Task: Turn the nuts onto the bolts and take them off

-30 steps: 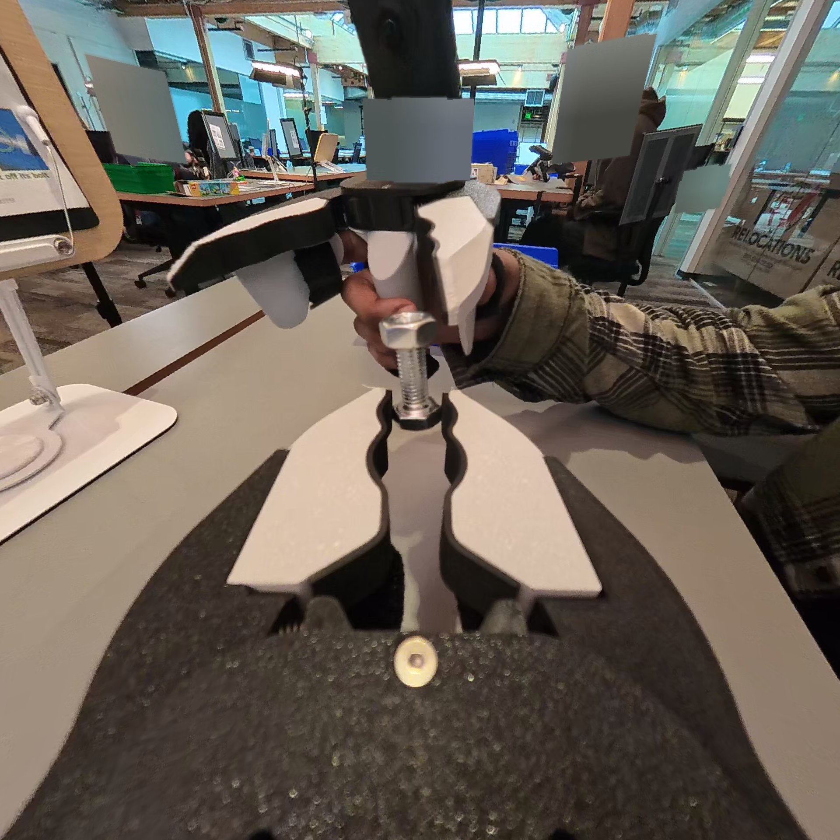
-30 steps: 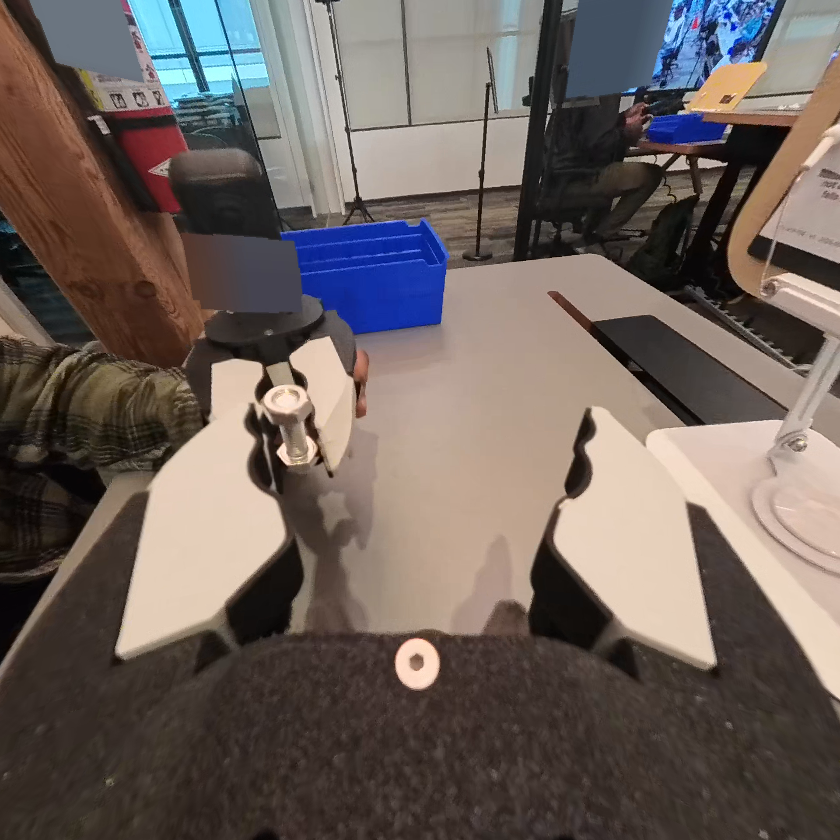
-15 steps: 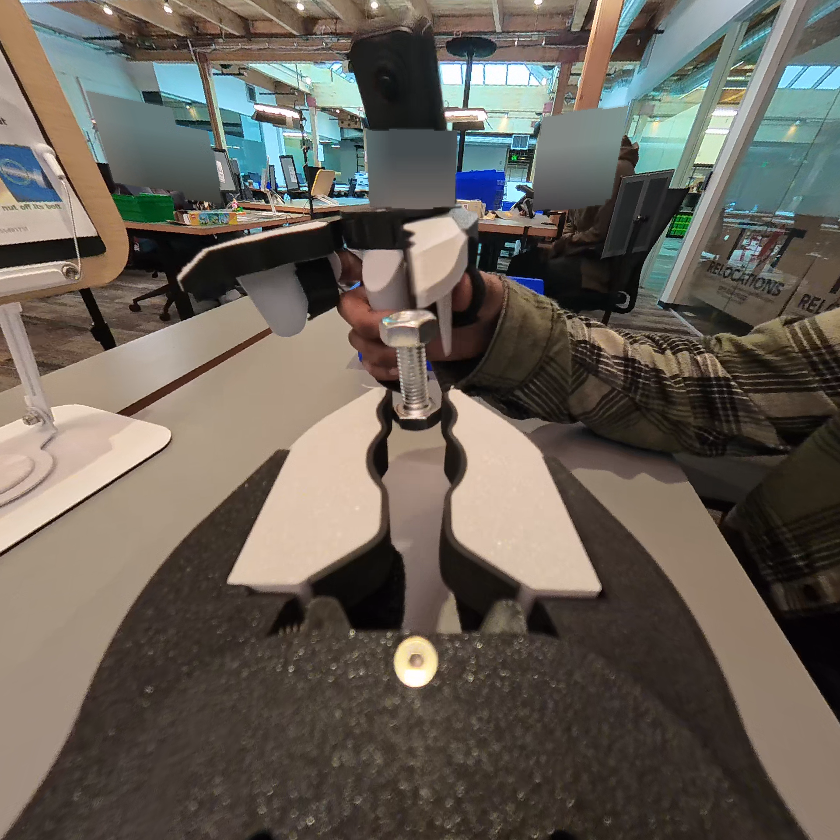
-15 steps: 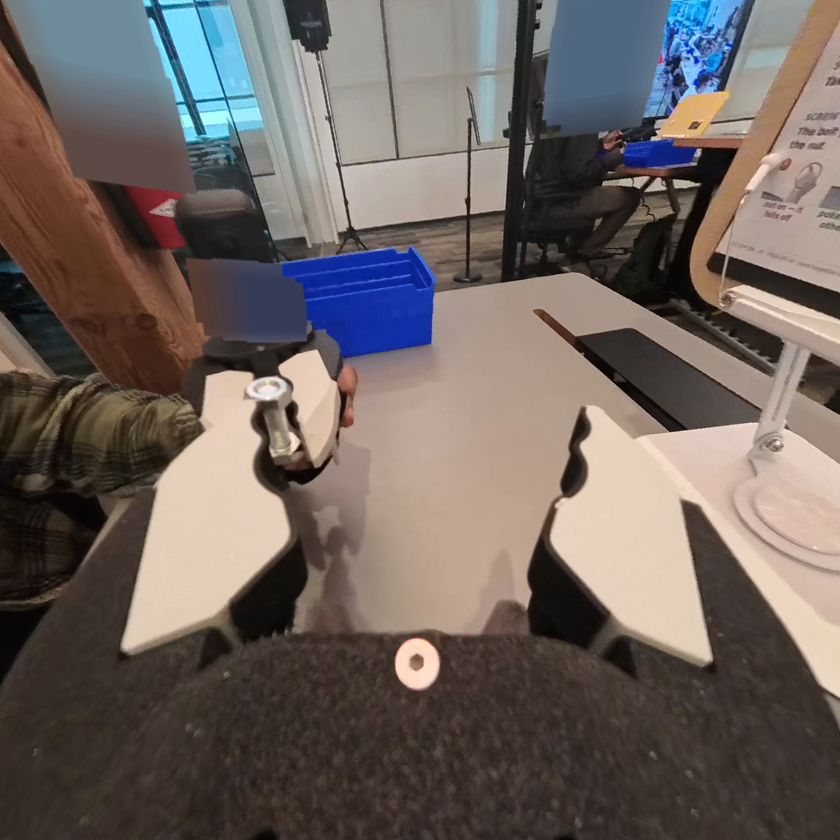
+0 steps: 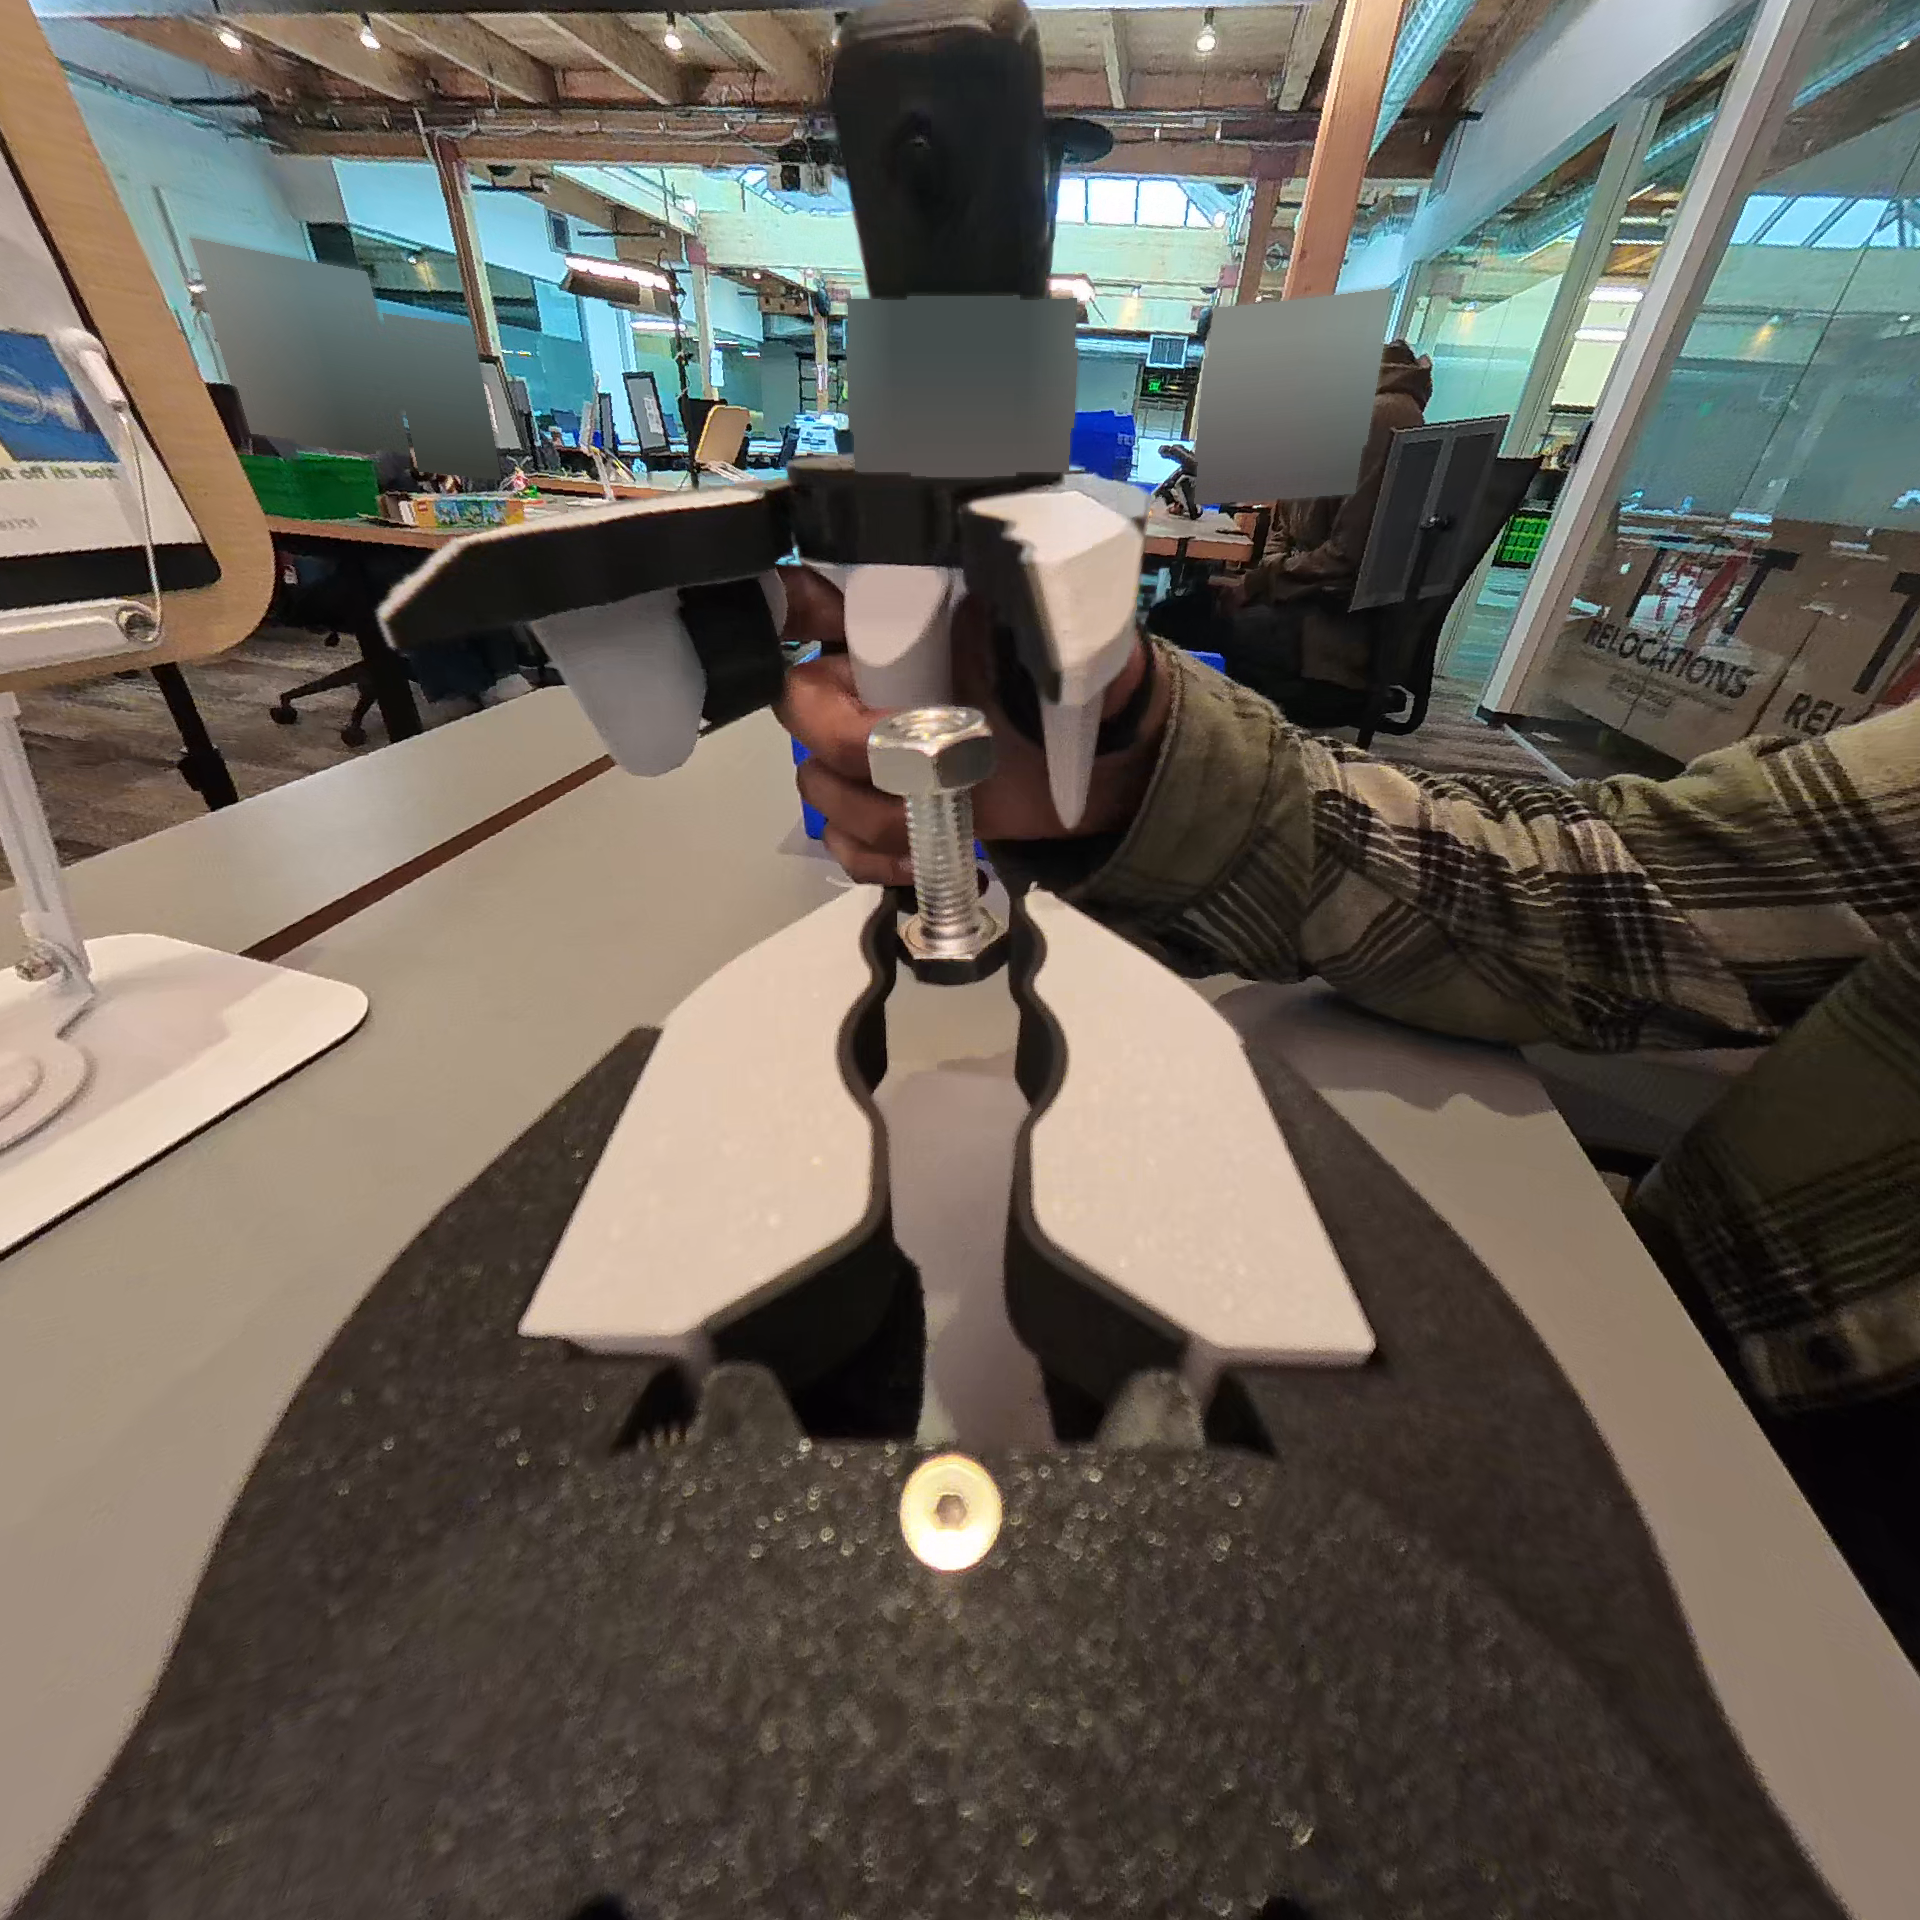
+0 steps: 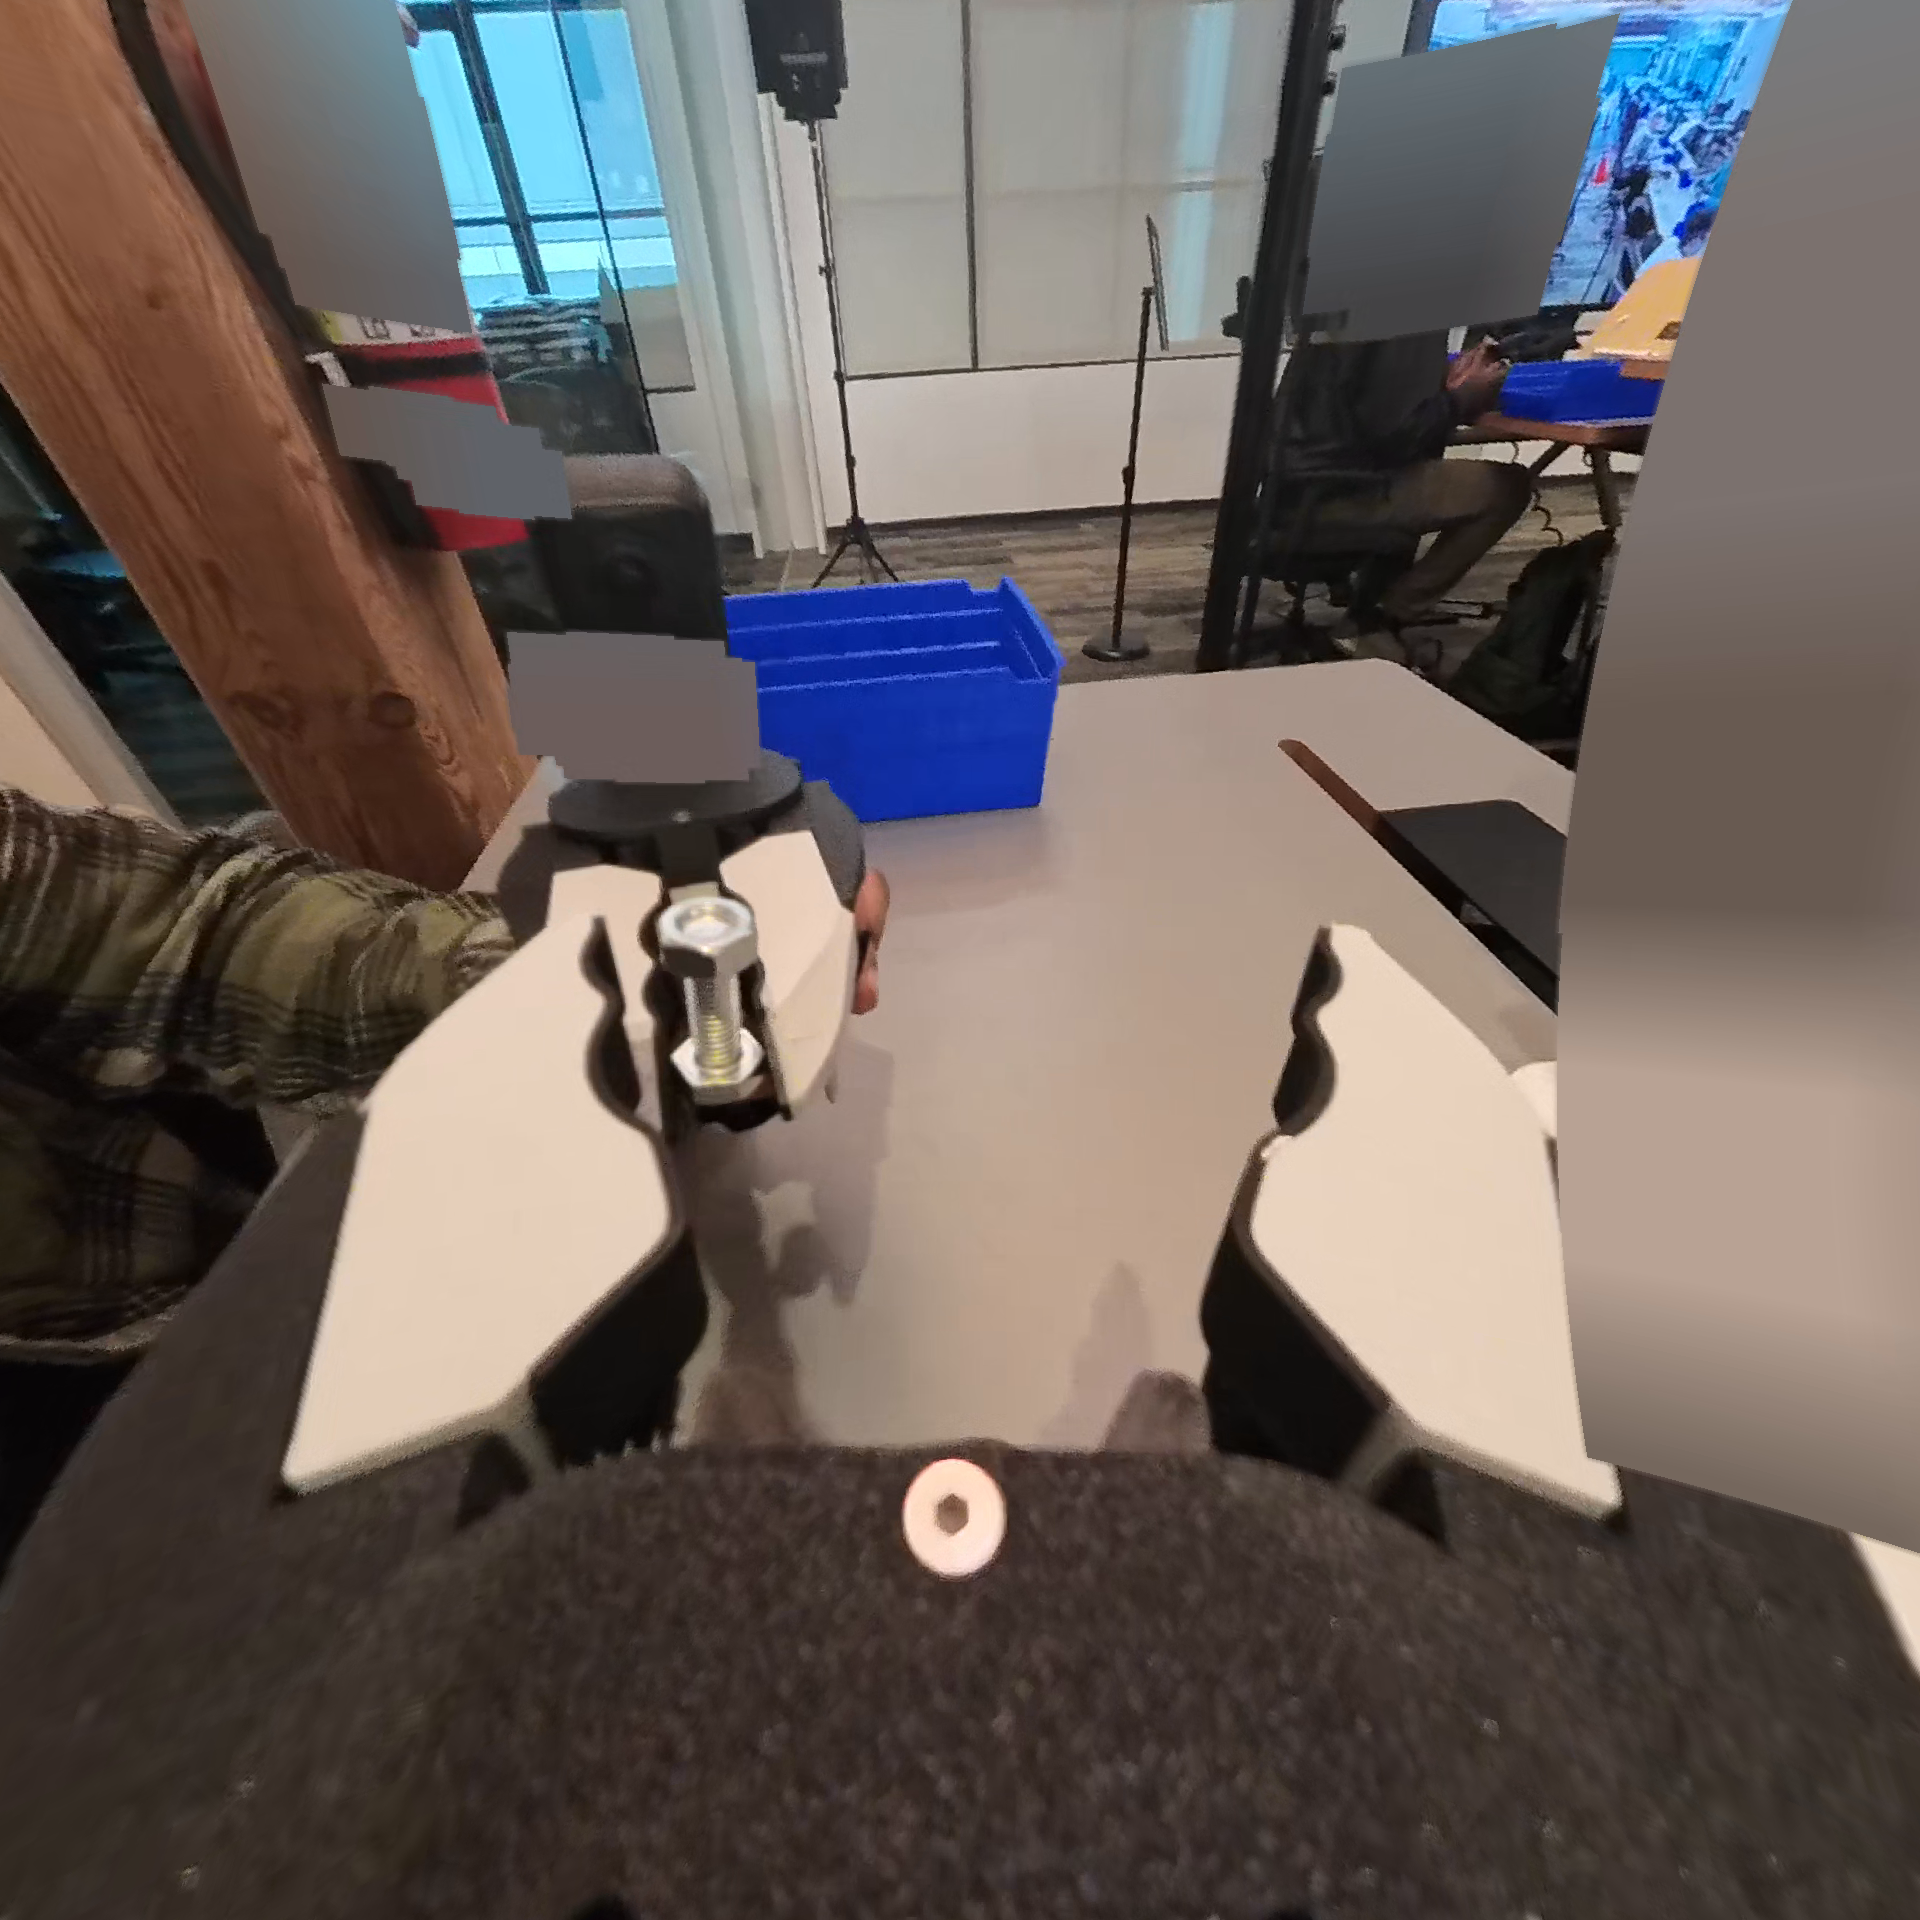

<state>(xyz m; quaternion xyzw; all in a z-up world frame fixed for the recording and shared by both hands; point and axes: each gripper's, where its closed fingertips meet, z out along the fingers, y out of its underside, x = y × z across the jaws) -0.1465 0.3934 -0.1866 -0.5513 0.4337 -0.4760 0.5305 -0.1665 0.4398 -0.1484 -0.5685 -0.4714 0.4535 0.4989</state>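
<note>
A silver bolt [image 5: 940, 831] stands upright, hex head on top, with a silver nut [image 5: 948, 935] at the low end of its thread. My left gripper [image 5: 948, 951] is shut on the nut and holds it above the grey table [image 5: 499, 935]. My right gripper [image 6: 961, 935] is open wide and empty. In the right wrist view the bolt [image 6: 712, 997] and nut [image 6: 724, 1070] stand just inside its left finger [image 6: 499, 1143]. In the left wrist view the right gripper's fingers [image 5: 1070, 644] hang above and behind the bolt head, held by a hand.
A blue bin [image 6: 894, 707] stands at the far table edge. A white stand base [image 5: 156, 1049] lies on the left in the left wrist view. A black pad [image 6: 1475, 862] lies at the right. A wooden post [image 6: 208, 520] rises behind the plaid sleeve [image 5: 1507, 894].
My right gripper has moved closer to the bolt, staying open; the bolt now sits right beside its left finger. My left gripper keeps its hold on the nut and has barely moved.
</note>
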